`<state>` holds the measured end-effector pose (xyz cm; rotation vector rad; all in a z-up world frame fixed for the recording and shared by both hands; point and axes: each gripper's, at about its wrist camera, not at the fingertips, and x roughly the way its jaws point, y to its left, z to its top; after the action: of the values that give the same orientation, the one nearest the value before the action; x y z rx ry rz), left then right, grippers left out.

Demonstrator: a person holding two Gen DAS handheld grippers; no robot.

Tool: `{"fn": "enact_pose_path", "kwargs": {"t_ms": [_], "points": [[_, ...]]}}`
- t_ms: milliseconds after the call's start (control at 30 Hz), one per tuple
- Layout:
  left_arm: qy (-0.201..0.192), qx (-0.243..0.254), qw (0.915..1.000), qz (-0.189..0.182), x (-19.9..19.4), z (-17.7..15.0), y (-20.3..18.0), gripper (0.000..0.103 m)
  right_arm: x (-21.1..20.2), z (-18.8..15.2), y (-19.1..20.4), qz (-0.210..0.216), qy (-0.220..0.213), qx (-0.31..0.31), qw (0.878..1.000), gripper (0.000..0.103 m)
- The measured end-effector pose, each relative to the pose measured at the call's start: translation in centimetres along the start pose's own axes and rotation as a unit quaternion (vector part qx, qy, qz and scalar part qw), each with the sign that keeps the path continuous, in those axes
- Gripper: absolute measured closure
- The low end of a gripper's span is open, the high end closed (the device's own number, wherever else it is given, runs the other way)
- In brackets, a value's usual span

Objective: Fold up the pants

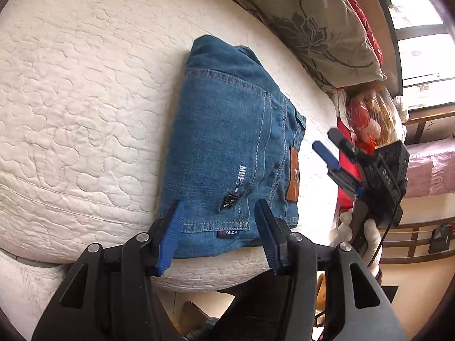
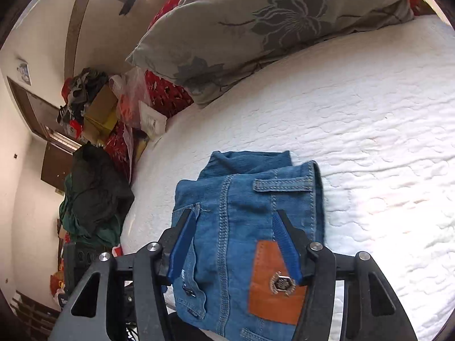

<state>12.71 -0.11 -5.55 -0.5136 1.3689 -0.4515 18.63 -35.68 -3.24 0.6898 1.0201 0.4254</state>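
Note:
The blue jeans lie folded into a compact rectangle on the white quilted bed, with a brown leather patch at the waistband. My left gripper hovers over the bundle's near edge, its jaws open and its blue pads on either side of the denim without pressing it. Off the bundle's right side, my right gripper hangs in the air, open. In the right wrist view the right gripper stands open above the jeans and the leather patch, holding nothing.
A grey flowered pillow lies at the head of the bed. Boxes and plastic bags and a dark green heap of clothes crowd the floor beside the bed. The jeans sit close to the mattress edge.

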Motion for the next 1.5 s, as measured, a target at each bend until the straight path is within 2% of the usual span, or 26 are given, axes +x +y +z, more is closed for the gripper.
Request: {"fn": "enact_pose_path", "kwargs": {"t_ms": [67,200,300,433,767,900,1167,1233,1300,1367,1400,1467,1500], "points": [[-0.01,-0.003,0.9998,0.016,0.0,0.8,0.1,0.053,-0.7,-1.3,-2.2,-0.013,0.002,0.026,1.0,0.043],[-0.043,0.004,0.9949,0.091,0.8,2.3,-0.8,0.053,-0.9,-4.1,-4.9,-0.016,0.009,0.067,0.998,0.043],[-0.061,0.022,0.988,0.14,1.3,2.4,-1.5,0.053,-0.6,-5.4,-5.6,-0.003,0.016,0.08,0.997,0.043],[-0.068,0.043,0.9817,0.172,1.9,2.2,-2.2,0.053,0.3,-6.4,-5.3,-0.004,0.033,0.071,0.997,0.043],[-0.059,0.051,0.9806,0.179,2.7,2.9,-2.4,0.053,0.8,-6.2,-4.6,-0.004,0.032,0.072,0.997,0.041],[-0.046,0.04,0.9854,0.159,2.7,4.1,-1.8,0.053,0.5,-5.5,-4.4,-0.012,0.019,0.071,0.997,0.041],[-0.008,0.011,0.9939,0.11,4.1,9.1,-1.2,0.053,1.5,-0.8,-4.3,-0.048,-0.018,0.064,0.997,0.039],[-0.001,0.014,0.9937,0.112,4.9,10.2,-2.0,0.053,2.7,0.5,-4.0,-0.053,-0.015,0.059,0.997,0.039],[-0.004,0.024,0.9907,0.134,5.6,11.2,-2.8,0.051,4.2,1.5,-3.4,-0.053,-0.009,0.047,0.997,0.039],[-0.021,0.031,0.9845,0.171,6.1,12.3,-3.4,0.049,5.4,2.1,-2.1,-0.079,-0.008,0.0,0.997,0.047],[-0.023,0.032,0.9818,0.186,6.6,12.9,-3.4,0.047,5.9,2.3,-1.6,-0.088,-0.007,-0.027,0.996,0.064],[-0.017,0.034,0.9807,0.192,7.6,13.6,-3.3,0.047,6.9,2.5,-2.2,-0.099,0.003,-0.033,0.994,0.066],[-0.013,0.032,0.981,0.191,7.9,13.8,-3.1,0.045,7.1,2.6,-3.0,-0.087,0.006,-0.02,0.996,0.066]]}}
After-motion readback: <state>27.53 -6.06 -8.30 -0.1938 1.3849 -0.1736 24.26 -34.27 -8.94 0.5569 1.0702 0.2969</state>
